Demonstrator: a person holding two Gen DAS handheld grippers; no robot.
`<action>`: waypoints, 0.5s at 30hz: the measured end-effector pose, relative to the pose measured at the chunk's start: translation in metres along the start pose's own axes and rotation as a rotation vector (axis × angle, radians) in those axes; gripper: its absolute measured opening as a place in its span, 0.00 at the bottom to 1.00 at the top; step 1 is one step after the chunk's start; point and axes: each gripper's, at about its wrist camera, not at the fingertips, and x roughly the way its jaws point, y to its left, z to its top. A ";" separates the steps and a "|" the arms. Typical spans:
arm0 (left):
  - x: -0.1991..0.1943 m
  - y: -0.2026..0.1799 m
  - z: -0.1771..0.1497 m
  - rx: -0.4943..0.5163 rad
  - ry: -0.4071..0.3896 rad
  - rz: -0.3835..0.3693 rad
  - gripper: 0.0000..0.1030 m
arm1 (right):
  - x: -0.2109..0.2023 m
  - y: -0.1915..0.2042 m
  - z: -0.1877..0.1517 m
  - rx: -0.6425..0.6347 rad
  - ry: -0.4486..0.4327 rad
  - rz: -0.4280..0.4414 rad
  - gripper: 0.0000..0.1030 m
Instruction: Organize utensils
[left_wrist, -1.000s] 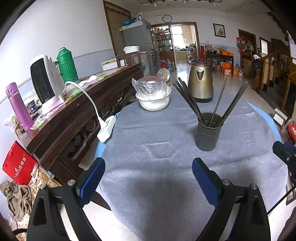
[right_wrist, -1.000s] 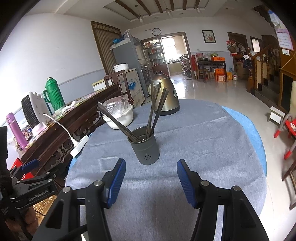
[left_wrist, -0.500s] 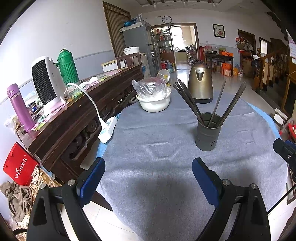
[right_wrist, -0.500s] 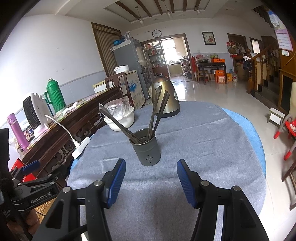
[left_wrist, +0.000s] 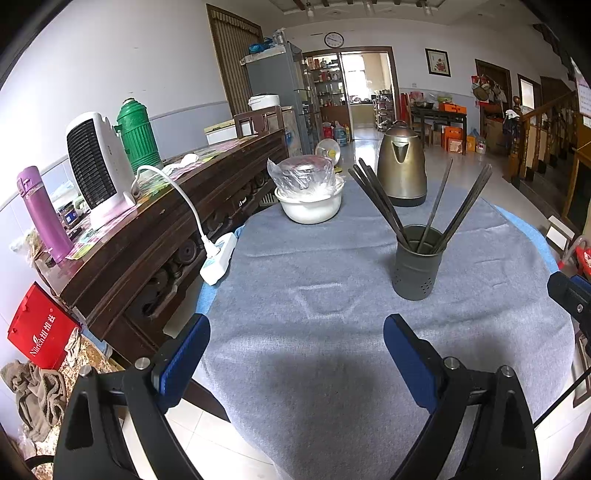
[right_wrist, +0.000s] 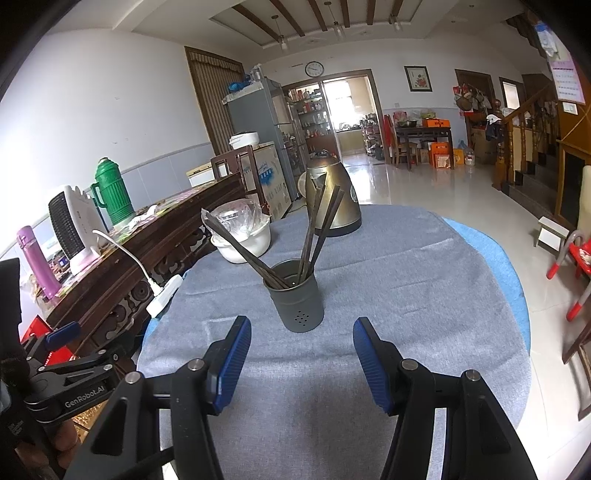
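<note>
Grey-clothed table (left_wrist: 332, 369) holds one holder (left_wrist: 417, 266), one kettle (left_wrist: 402, 166), one bowl (left_wrist: 309, 206) — both tongs released, empty.

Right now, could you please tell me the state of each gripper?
Left gripper: open, holding nothing, above the grey cloth.
Right gripper: open, holding nothing, short of the utensil holder.

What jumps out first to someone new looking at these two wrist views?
The dark perforated utensil holder stands mid-table on the grey cloth, with dark chopsticks fanning out of it, just ahead of the open, empty right gripper. Behind it stand a brass-coloured electric kettle and a white bowl covered in plastic film. The left gripper is also open and empty, over the near edge of the table.
</note>
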 end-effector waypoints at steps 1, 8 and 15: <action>0.000 0.000 0.000 -0.001 0.000 0.000 0.92 | -0.001 0.001 0.000 0.000 -0.001 0.000 0.60; -0.006 0.004 -0.001 -0.006 -0.013 0.004 0.92 | -0.007 0.003 0.002 0.000 -0.017 0.001 0.60; -0.009 0.006 0.000 -0.006 -0.022 0.006 0.92 | -0.011 0.007 0.004 -0.011 -0.027 0.003 0.60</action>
